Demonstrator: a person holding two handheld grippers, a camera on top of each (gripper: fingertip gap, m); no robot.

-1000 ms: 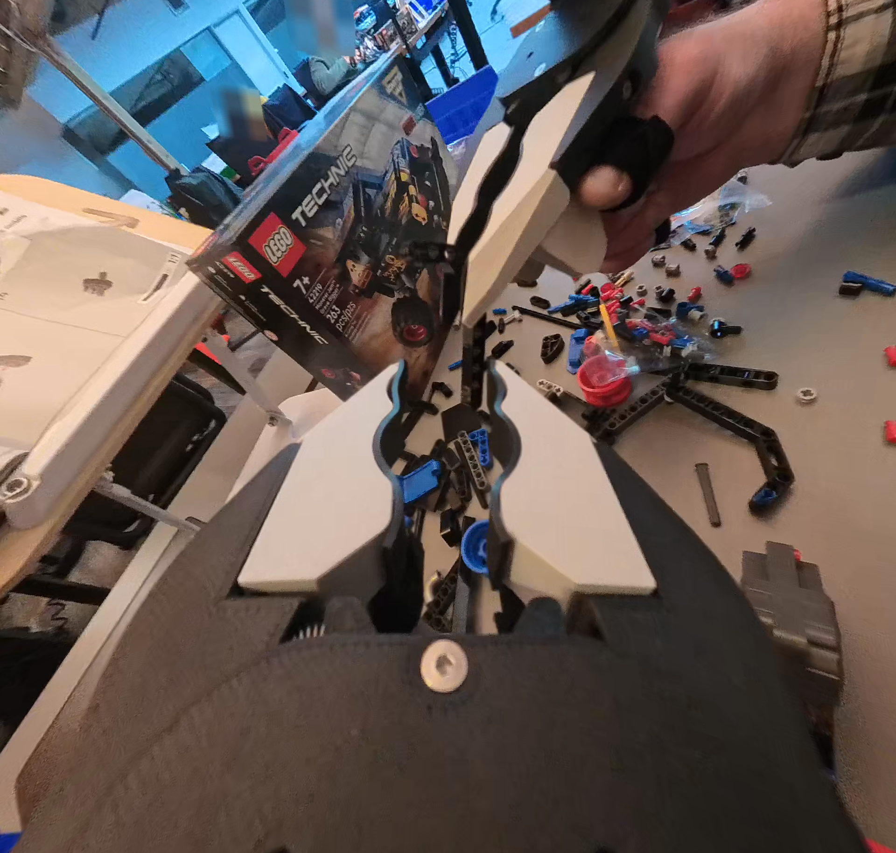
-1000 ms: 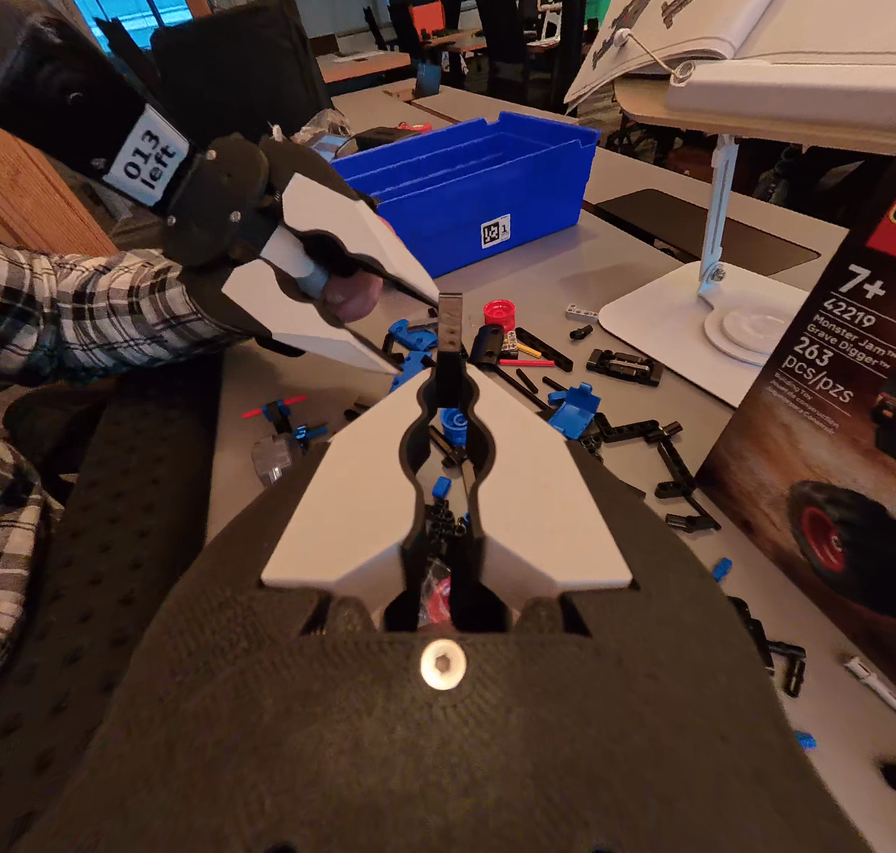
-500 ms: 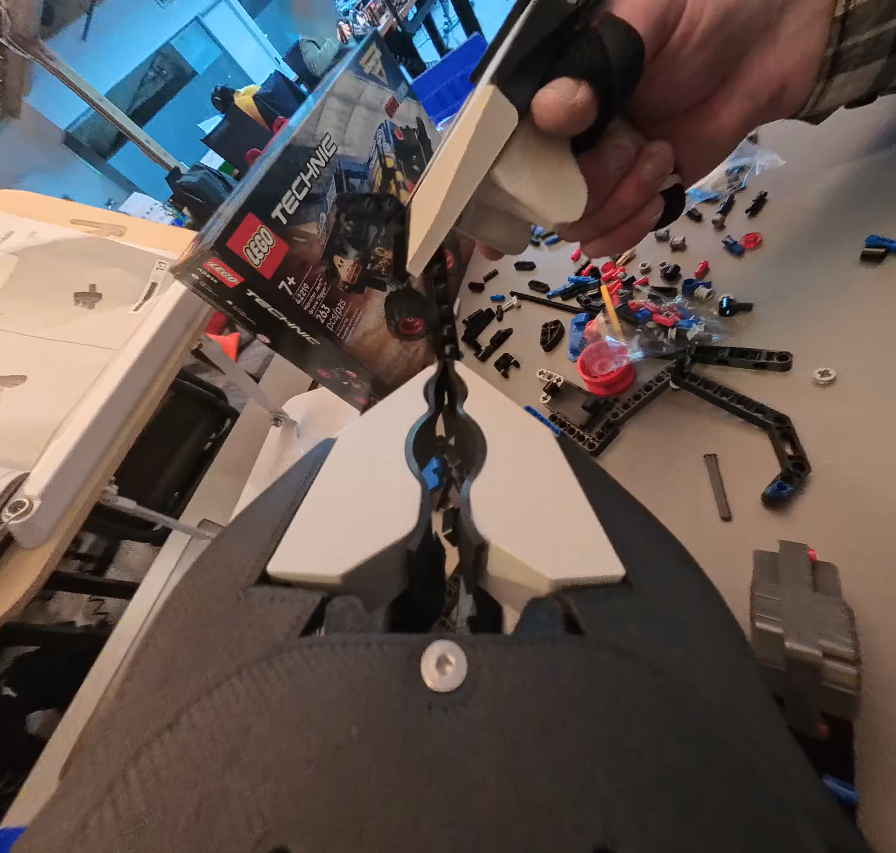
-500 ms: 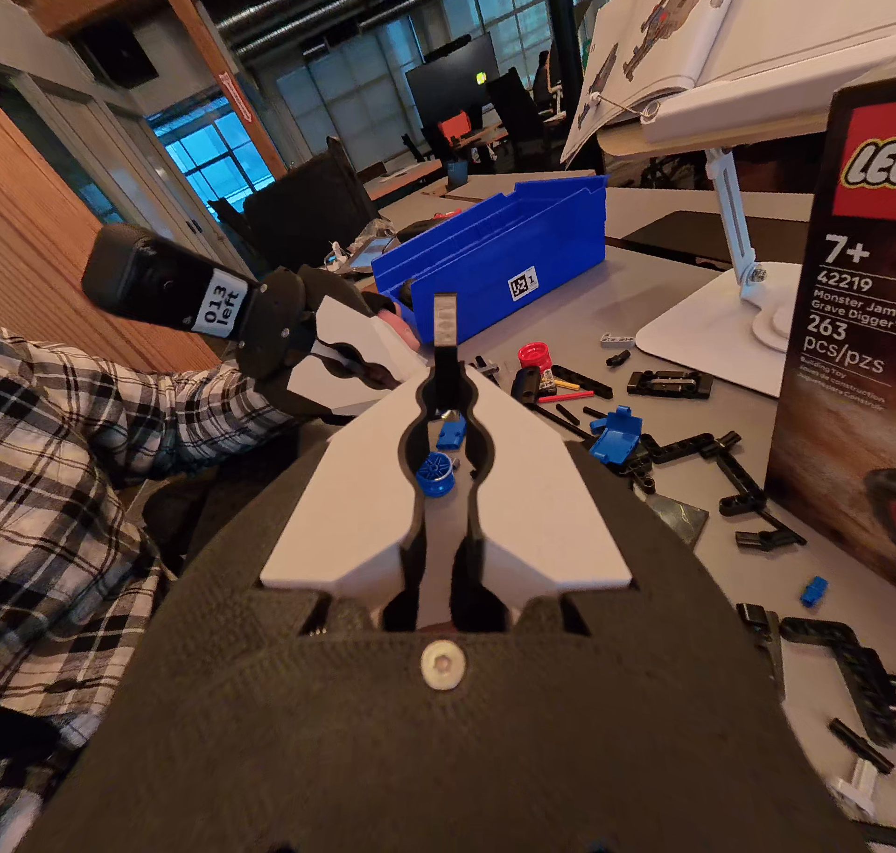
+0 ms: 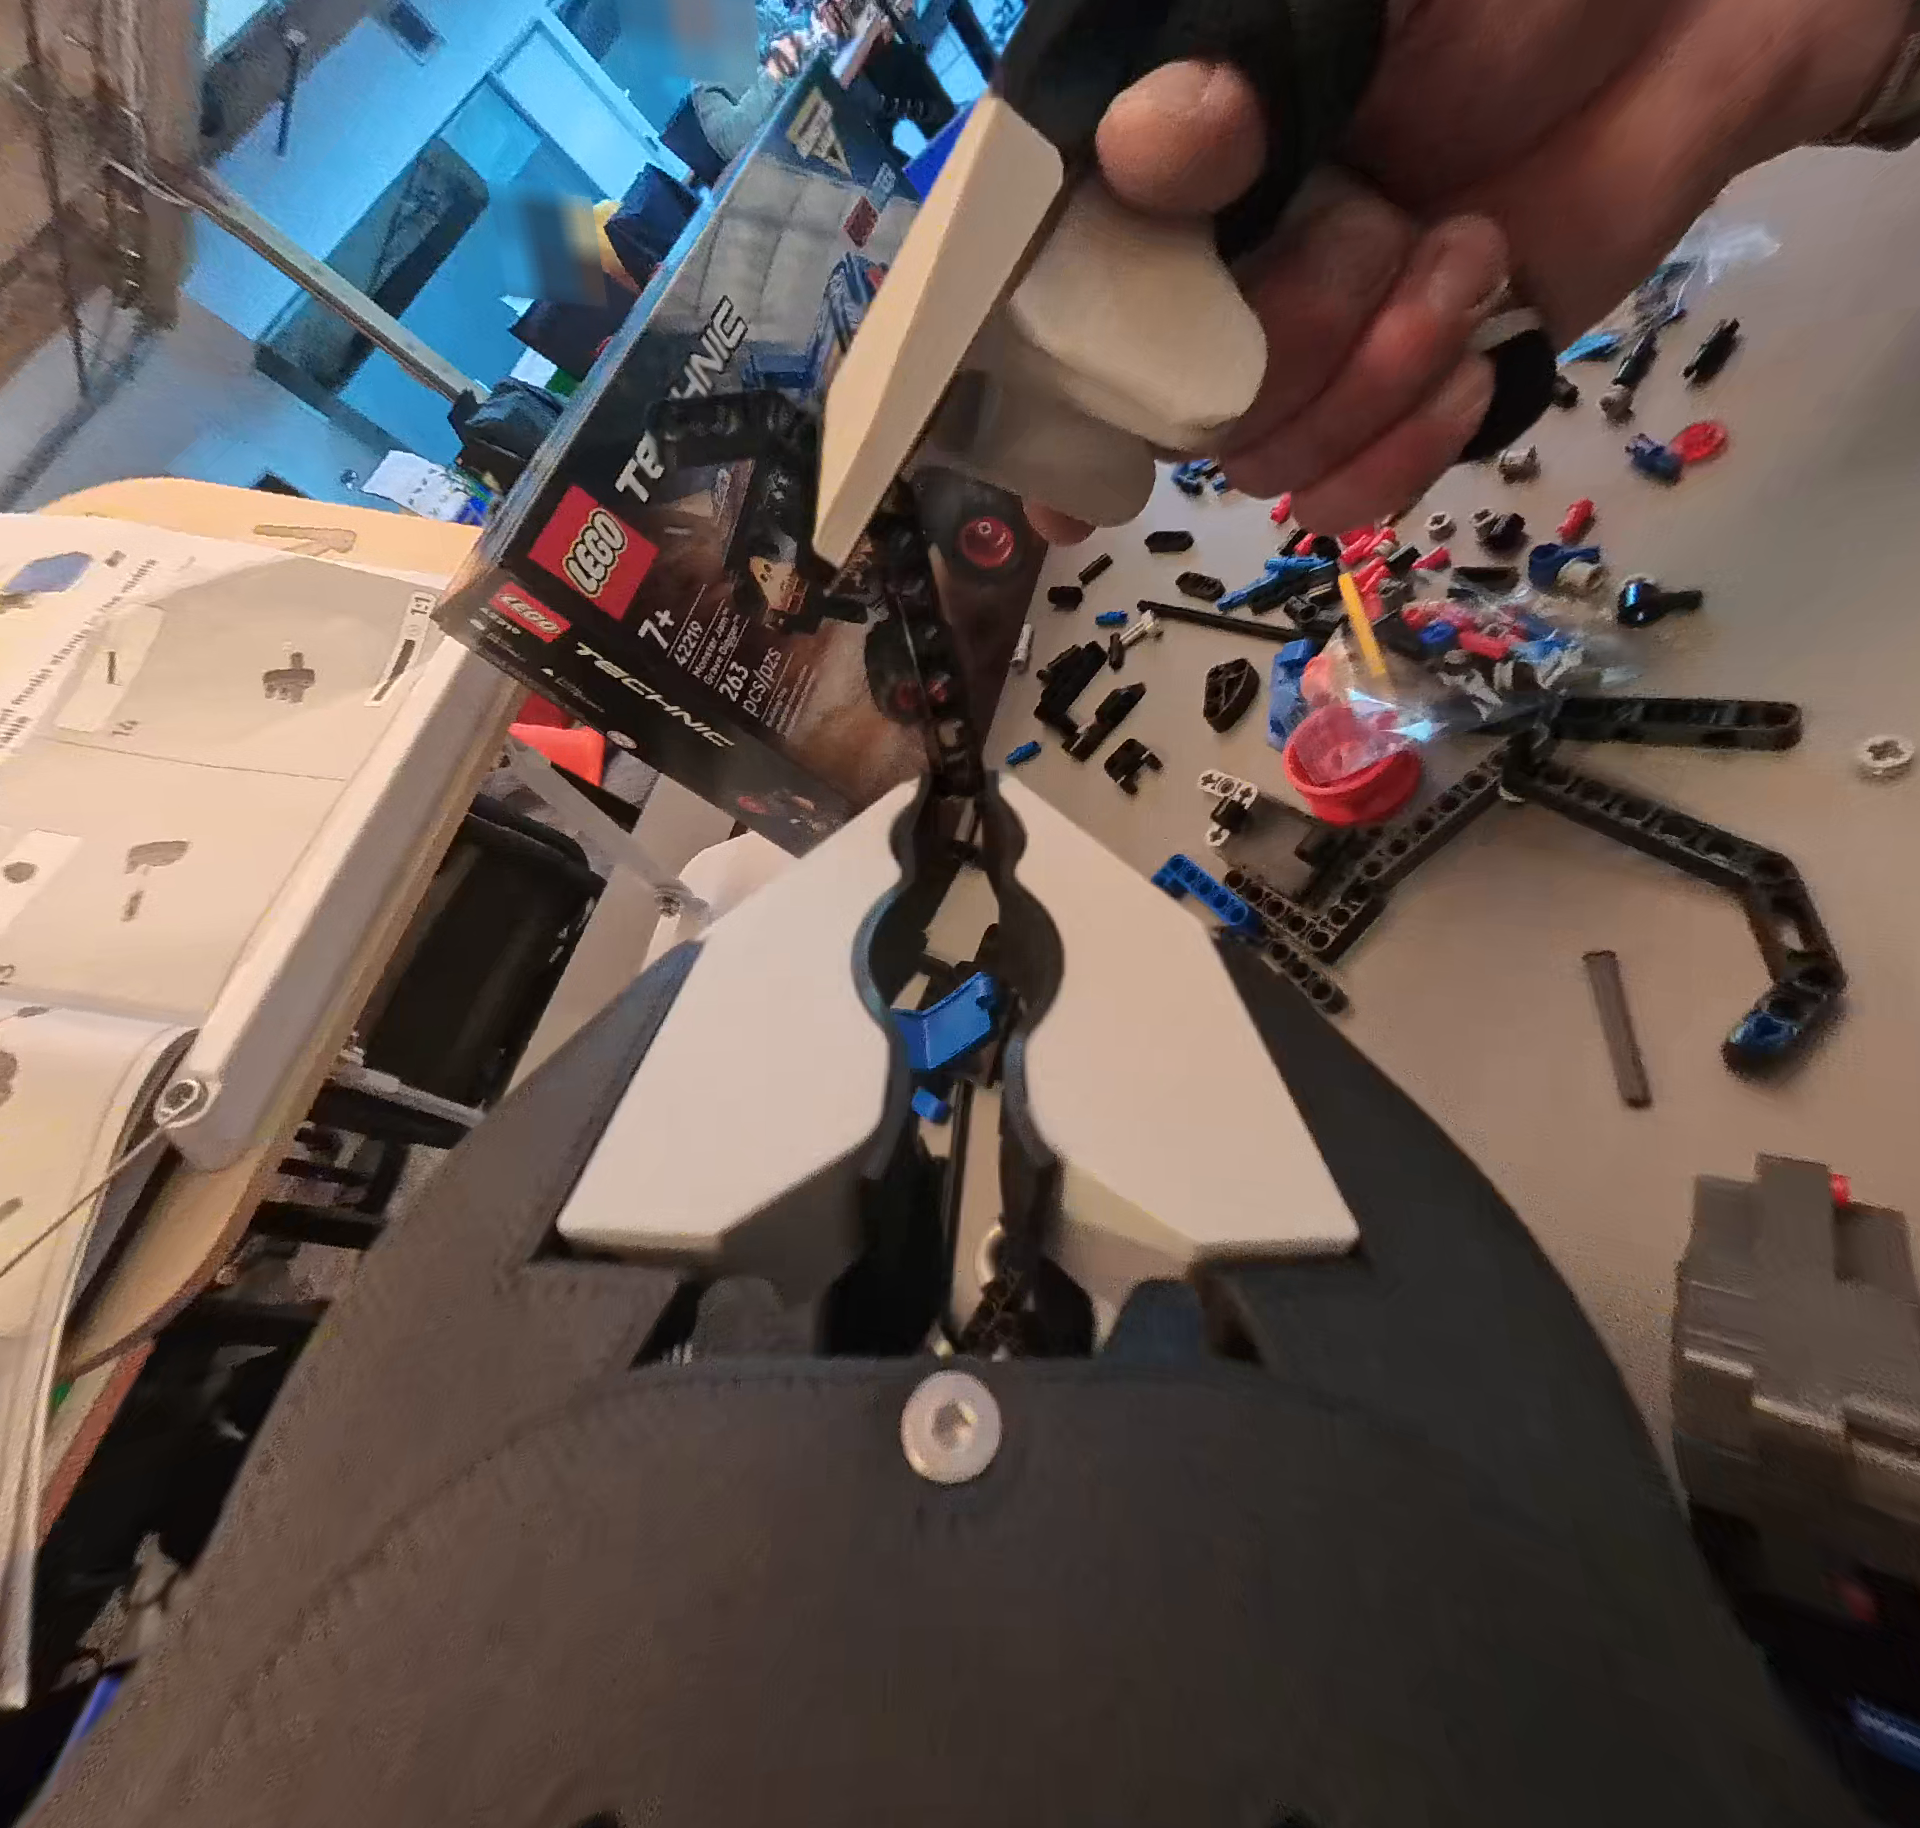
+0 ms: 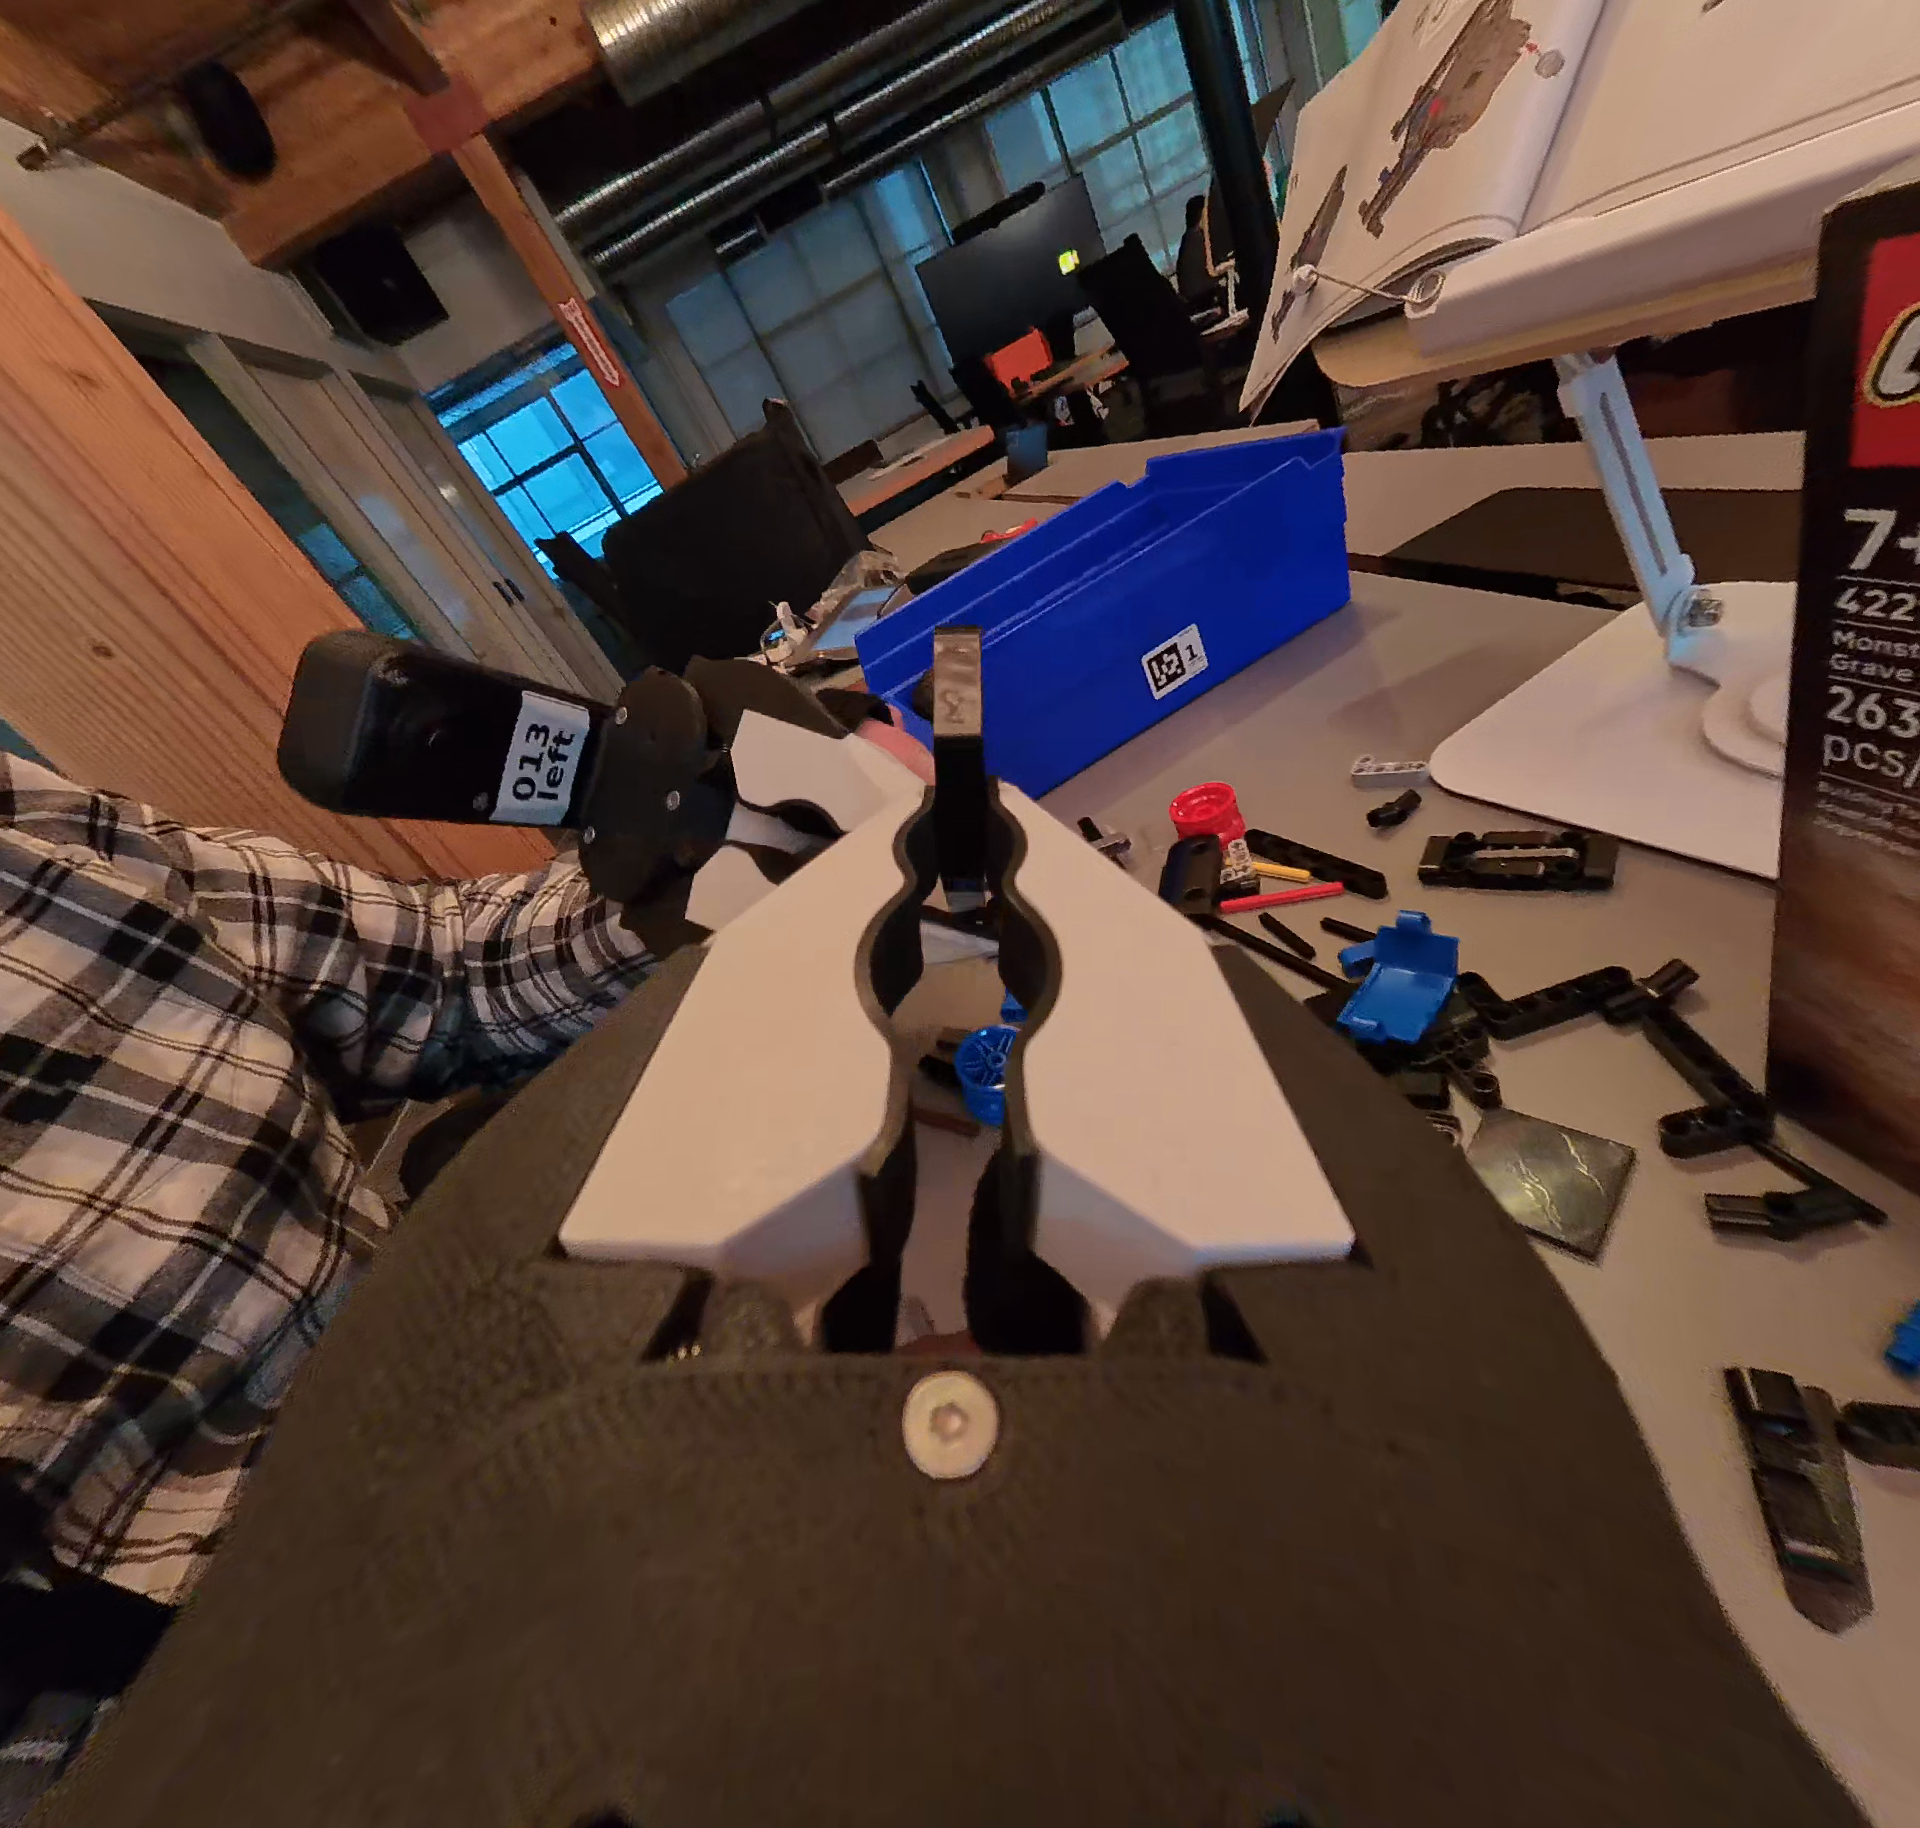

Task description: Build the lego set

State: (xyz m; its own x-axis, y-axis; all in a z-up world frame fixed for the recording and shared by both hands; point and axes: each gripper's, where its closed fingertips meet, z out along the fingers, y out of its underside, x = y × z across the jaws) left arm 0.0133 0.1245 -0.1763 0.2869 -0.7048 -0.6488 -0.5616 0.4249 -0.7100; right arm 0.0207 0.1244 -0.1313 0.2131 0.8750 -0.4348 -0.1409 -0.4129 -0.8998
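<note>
We are holding one long black beam with both grippers, lifted clear of the table. A second ago our left gripper was spread wide and empty beneath the piece; now it is clamping narrowly on the beam's lower end, so the piece is gripped at two places instead of one. Our right gripper is pinching the same beam near its other end, and in the left wrist view we are seeing its white finger and the hand behind it pressing close from above.

This is meaning, in our judgement, that we are passing the beam over or bracing it for a connection, not picking anything new. The beam is slim, so twisting between two grips could pop it loose.

The remaining loose parts are lying scattered on the table, with the set's box standing just beyond them and the instruction booklet propped open on its stand. Most of the build is looking unfinished.
</note>
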